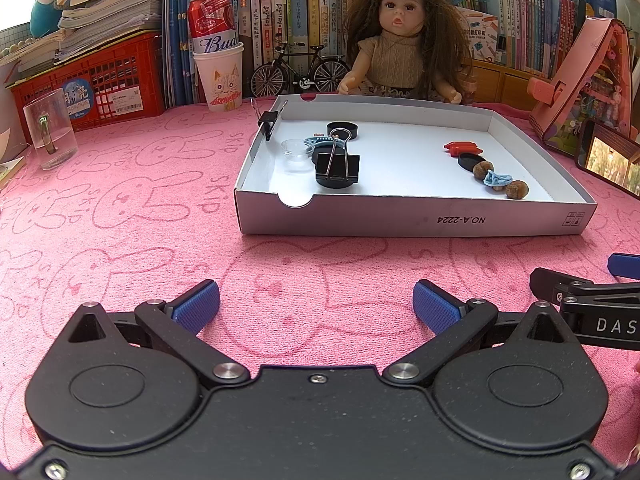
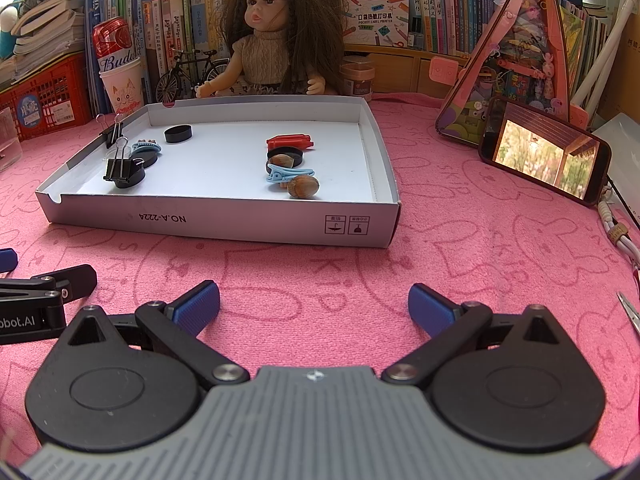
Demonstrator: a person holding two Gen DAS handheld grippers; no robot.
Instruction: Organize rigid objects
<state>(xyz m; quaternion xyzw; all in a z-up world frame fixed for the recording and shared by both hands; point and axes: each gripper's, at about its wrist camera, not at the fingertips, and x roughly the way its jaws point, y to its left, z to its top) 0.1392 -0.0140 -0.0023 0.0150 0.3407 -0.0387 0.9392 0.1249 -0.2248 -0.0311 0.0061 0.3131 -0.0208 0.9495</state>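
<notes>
A shallow white box lid lies on the pink cloth. In it are a big black binder clip on a black cap, a clear cup, another black cap, a red clip, a blue hair clip and two nuts. A small binder clip grips the lid's left wall. My left gripper and right gripper are open and empty, side by side in front of the lid.
A doll, a toy bicycle, a paper cup with a can, a glass and a red crate stand behind. A phone and a pink toy house are at the right.
</notes>
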